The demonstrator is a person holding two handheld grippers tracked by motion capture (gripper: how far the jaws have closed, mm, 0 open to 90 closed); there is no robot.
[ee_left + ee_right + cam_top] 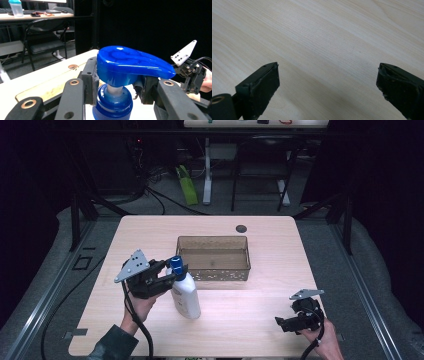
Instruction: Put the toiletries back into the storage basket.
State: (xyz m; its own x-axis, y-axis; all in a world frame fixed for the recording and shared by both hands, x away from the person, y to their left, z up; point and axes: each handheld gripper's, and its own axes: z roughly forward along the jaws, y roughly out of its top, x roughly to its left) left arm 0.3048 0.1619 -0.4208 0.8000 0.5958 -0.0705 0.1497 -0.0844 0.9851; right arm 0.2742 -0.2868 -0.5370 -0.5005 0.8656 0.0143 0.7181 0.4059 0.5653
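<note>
1. The left tool (170, 275), left of centre in the high view, is closing its jaws on the neck of the pump bottle (186, 295), just under the blue pump head (130, 63); the left gripper view shows both pads pressing in beneath that head.
2. The bottle is standing upright on the surface (250, 320), just in front of the near left corner of the clear bin (214, 257), which is sitting at the middle of the frame.
3. The right tool (287, 322), at the lower right, is resting low with its jaws spread wide and holding nothing; the right gripper view is looking at bare wood between them.
4. The step in hand looks like the grip on the bottle being secured. The next move probably calls for a straight lift high enough to clear the bin's near wall, then a short carry towards the upper right.
5. The surface is lying open to the right and front of the bottle, and its edges are well apart from both tools.
</note>
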